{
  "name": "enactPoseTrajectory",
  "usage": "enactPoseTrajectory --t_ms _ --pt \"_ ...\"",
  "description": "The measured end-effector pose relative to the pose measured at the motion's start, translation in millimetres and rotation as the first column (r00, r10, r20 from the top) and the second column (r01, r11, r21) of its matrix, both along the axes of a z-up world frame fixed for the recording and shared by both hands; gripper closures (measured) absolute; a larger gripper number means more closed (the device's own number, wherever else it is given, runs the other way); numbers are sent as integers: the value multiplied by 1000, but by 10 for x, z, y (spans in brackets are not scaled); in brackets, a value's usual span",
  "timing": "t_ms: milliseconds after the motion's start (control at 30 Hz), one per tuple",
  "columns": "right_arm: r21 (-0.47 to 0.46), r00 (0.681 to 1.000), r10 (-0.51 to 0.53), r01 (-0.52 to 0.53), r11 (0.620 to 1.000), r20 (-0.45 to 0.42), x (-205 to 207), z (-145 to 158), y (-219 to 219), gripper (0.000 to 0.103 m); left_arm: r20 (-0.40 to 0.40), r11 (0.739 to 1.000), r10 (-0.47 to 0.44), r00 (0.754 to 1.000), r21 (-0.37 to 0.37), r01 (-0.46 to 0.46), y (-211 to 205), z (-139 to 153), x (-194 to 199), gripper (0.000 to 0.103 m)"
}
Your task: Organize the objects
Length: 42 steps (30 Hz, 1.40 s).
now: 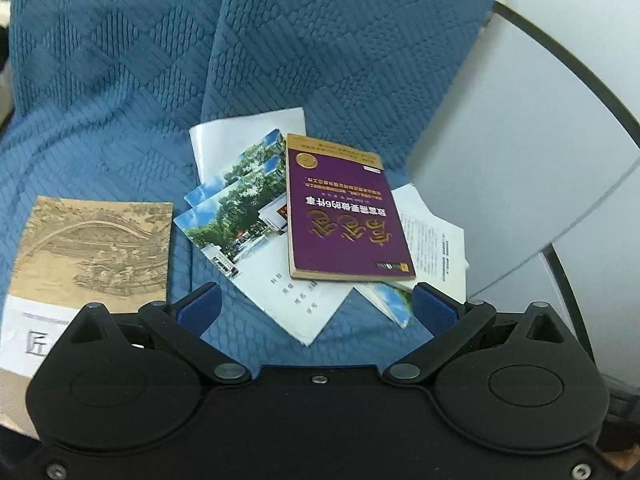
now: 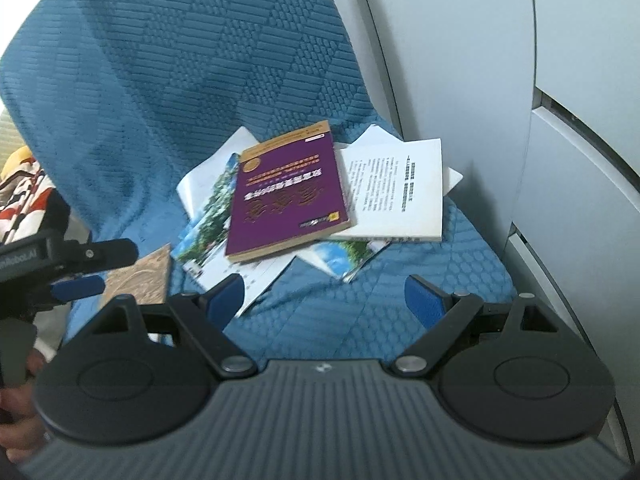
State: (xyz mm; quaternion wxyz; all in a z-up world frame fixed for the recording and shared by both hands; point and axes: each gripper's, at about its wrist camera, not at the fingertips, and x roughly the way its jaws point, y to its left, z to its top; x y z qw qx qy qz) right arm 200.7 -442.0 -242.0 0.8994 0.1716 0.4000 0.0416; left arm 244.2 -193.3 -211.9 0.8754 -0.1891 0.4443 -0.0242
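Note:
A purple book (image 1: 344, 212) lies on top of a loose heap of tree-photo booklets (image 1: 236, 216) and white printed sheets (image 1: 436, 248) on a blue quilted seat (image 1: 120, 120). A tan book with an old bridge drawing (image 1: 92, 248) lies apart at the left. My left gripper (image 1: 316, 308) is open and empty, just short of the heap's near edge. In the right wrist view the purple book (image 2: 288, 192) lies beside a white text booklet (image 2: 396, 188). My right gripper (image 2: 324, 300) is open and empty, above the seat in front of the heap. The left gripper (image 2: 76, 272) shows at the left.
A grey panel wall (image 2: 520, 120) rises right of the seat. The blue backrest (image 2: 200, 40) stands behind the heap. Bare blue cushion (image 2: 440, 264) lies near the front right. A patterned cloth (image 2: 20, 188) shows at the far left.

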Motion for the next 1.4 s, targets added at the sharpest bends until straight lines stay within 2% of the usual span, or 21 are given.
enactPoseTrajectory --t_ms 100,233,267,400,467,600,700,733,867,933,1033,1133,1400 --pt "4 1000 -8 8 1000 -12 188 -104 -39 15 -20 1000 13 1000 -26 -14 50 -144 189 9" --pt "12 1000 -13 13 1000 -21 441 -251 -71 17 -40 998 7 999 -56 -9 72 -361 420 21" --pt "16 1000 -8 8 1000 -23 510 -293 -68 21 -47 998 4 999 -69 -7 74 -424 478 22" --pt "34 999 18 -17 999 -31 759 -457 -37 23 -81 996 -7 997 -88 0 77 -655 704 23" --pt "36 999 41 -40 999 -29 866 -536 0 30 -91 995 -26 996 -96 18 72 -750 804 26" --pt "30 998 55 -54 998 -22 1053 -668 42 34 -107 995 -47 993 -91 37 47 -891 953 31" --pt "26 998 56 -55 998 -16 1162 -752 36 34 -107 991 -60 992 -129 46 67 -978 1016 35" --pt "24 998 56 -56 998 -13 1194 -779 37 35 -108 989 -66 992 -138 51 65 -1010 1036 38" --pt "25 998 61 -60 998 -21 1302 -892 59 50 -125 985 -101 987 -150 82 19 -1106 1114 55" --pt "33 998 62 -61 998 -24 1328 -929 66 60 -132 986 -92 987 -151 72 24 -1150 1140 55" --pt "14 998 65 -65 998 -20 1354 -943 90 67 -138 985 -87 987 -159 65 52 -1199 1176 57" --pt "10 998 66 -66 998 -20 1379 -945 104 66 -146 984 -73 987 -172 48 94 -1240 1203 63" --pt "6 997 71 -71 997 -26 1271 -888 126 67 -137 981 -91 986 -184 65 135 -1166 1241 63"
